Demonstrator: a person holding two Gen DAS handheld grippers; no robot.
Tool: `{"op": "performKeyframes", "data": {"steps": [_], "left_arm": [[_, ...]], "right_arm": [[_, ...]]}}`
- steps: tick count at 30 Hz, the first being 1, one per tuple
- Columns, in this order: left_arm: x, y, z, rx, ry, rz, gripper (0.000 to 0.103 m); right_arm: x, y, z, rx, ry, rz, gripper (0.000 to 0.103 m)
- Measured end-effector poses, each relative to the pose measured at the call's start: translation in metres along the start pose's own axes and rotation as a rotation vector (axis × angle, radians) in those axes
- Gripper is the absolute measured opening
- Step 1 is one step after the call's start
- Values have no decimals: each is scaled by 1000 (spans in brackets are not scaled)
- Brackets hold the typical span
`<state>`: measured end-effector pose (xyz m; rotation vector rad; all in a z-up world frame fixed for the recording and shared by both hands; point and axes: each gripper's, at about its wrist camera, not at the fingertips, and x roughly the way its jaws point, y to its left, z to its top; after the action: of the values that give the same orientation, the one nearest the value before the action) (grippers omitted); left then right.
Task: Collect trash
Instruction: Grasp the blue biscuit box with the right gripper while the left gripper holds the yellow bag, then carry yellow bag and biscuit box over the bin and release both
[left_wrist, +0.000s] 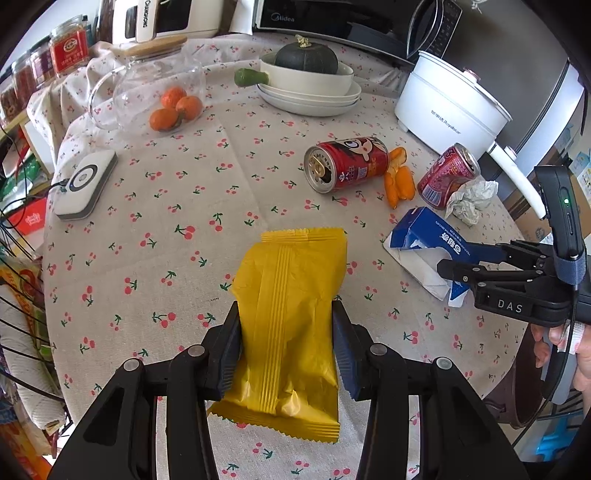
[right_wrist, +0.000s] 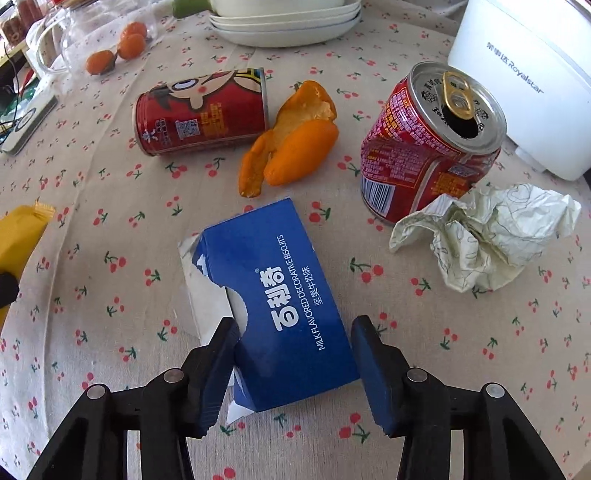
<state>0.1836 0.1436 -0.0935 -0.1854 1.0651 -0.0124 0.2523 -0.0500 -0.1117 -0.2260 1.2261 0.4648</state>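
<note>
My left gripper (left_wrist: 286, 308) is shut on a yellow snack wrapper (left_wrist: 291, 273), its pads pinching both long sides above the cherry-print tablecloth (left_wrist: 166, 229). My right gripper (right_wrist: 295, 323) straddles the near end of a torn blue biscuit box (right_wrist: 273, 258) lying flat. Its left pad meets the torn edge and its right pad stands a sliver off, so it is open. Beyond the box lie orange peel (right_wrist: 295, 147), a red can on its side (right_wrist: 203, 110), a dented upright red can (right_wrist: 424, 147) and crumpled paper (right_wrist: 487, 236). The left wrist view shows the right gripper (left_wrist: 452, 256) over the box (left_wrist: 421, 229).
A white electric pot (left_wrist: 450, 110) stands at the back right. Stacked bowls with a green squash (left_wrist: 306, 77) are at the back, a glass jar of tangerines (left_wrist: 159, 92) back left, and a white device (left_wrist: 86, 181) at the left. A hand (left_wrist: 569, 347) holds the right gripper by the table's right edge.
</note>
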Motion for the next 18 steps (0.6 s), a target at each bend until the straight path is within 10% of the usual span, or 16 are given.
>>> {"op": "performKeyframes", "data": {"steps": [18], "left_arm": [[-53,-69,-44,100,-57,-105,47]], "right_arm": [[-139,-59,-117,118,-131,-60,55]]}}
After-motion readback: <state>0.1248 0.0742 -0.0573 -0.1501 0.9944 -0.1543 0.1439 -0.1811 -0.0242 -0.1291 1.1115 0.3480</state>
